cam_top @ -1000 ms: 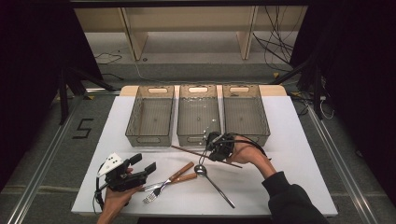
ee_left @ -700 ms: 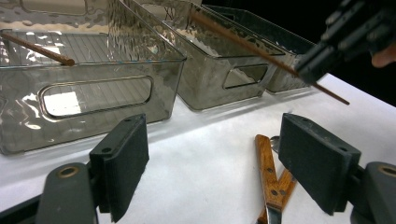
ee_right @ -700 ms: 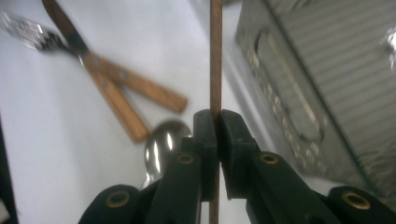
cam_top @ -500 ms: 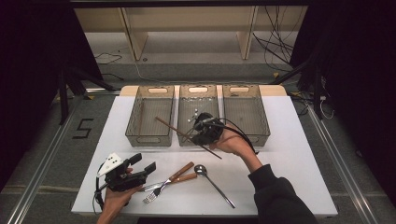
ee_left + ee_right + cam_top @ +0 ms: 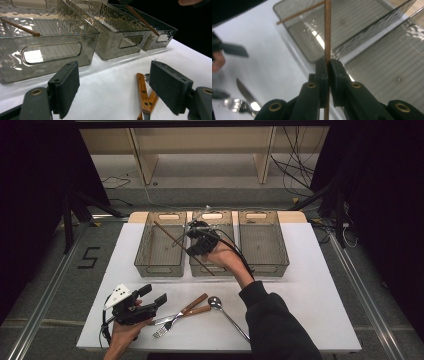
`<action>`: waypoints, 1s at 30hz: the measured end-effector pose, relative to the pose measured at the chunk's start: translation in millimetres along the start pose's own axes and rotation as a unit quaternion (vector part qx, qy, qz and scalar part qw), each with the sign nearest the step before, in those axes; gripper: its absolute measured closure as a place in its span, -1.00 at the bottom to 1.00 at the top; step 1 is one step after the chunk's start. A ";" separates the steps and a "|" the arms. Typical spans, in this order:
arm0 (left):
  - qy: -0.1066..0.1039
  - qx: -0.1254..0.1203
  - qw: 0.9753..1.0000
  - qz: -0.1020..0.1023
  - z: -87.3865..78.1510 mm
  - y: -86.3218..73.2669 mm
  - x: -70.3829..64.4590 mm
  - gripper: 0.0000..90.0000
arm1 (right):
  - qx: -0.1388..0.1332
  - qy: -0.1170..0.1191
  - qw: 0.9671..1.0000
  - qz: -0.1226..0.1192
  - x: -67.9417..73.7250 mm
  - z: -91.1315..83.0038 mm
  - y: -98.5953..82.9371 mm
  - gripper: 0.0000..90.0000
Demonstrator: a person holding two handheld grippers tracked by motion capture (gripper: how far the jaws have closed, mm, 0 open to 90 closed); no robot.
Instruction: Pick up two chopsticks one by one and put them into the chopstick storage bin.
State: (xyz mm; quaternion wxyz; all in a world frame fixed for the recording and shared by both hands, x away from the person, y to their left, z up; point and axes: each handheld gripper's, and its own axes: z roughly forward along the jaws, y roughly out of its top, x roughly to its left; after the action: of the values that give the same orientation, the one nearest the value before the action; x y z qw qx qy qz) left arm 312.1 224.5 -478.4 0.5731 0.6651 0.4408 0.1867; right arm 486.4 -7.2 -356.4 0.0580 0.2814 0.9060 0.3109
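Observation:
My right gripper is shut on a brown chopstick and holds it above the back bins, slanting from over the left bin to the front of the middle bin. In the right gripper view the jaws pinch the chopstick, right gripper. A second chopstick lies inside the left bin, also the chopstick. My left gripper rests open at the front left, left gripper, beside a wooden-handled knife.
A third clear bin stands at the back right. A wooden-handled fork, knife and metal spoon lie near the table's front edge, between my two forearms.
My right gripper has carried the chopstick up from the front middle of the table and leftward over the bins. The left gripper has stayed still.

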 end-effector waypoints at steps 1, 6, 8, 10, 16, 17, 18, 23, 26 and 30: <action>0.000 0.000 1.000 0.000 -0.4 0.1 0.3 -0.47 | -0.001 0.000 1.000 0.003 0.0 0.9 3.3 0.91; 0.000 -0.001 1.000 0.000 -0.8 0.2 0.7 -0.47 | -0.012 -0.005 1.000 0.025 -0.9 8.8 21.0 0.91; 0.000 -0.001 1.000 -0.001 -0.4 0.2 0.2 -0.47 | -0.015 -0.006 0.999 0.033 -0.9 12.0 26.0 0.91; 0.000 -0.001 1.000 0.002 -0.1 0.2 0.2 -0.47 | -0.015 -0.006 0.999 0.040 -0.9 15.0 30.2 0.91; -0.001 0.000 1.000 0.002 -0.6 0.3 0.3 -0.47 | -0.013 -0.009 0.998 0.059 1.7 26.1 45.0 0.91; -0.001 0.000 1.000 0.002 -0.7 0.4 0.1 -0.47 | -0.011 -0.010 0.998 0.062 1.8 28.2 47.3 0.91; -0.001 -0.001 1.000 0.002 -0.7 0.5 0.0 -0.47 | -0.010 -0.010 0.998 0.066 1.8 29.9 48.9 0.91; -0.002 -0.003 1.000 0.002 -0.3 0.4 -0.7 -0.47 | -0.004 -0.010 0.996 0.088 1.2 41.5 60.0 0.91; -0.002 -0.003 1.000 0.001 -0.6 0.5 -0.9 -0.47 | 0.002 -0.011 0.995 0.099 0.5 47.5 65.9 0.91; -0.003 -0.003 1.000 0.002 -0.7 0.6 -0.8 -0.47 | 0.005 -0.013 0.993 0.115 -1.3 54.1 70.7 0.91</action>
State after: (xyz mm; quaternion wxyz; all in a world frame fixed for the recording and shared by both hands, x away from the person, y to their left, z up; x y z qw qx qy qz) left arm 311.3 224.3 -477.5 0.5762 0.6644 0.4376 0.1872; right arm 536.1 66.6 -357.6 0.0318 0.3881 0.8682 0.3074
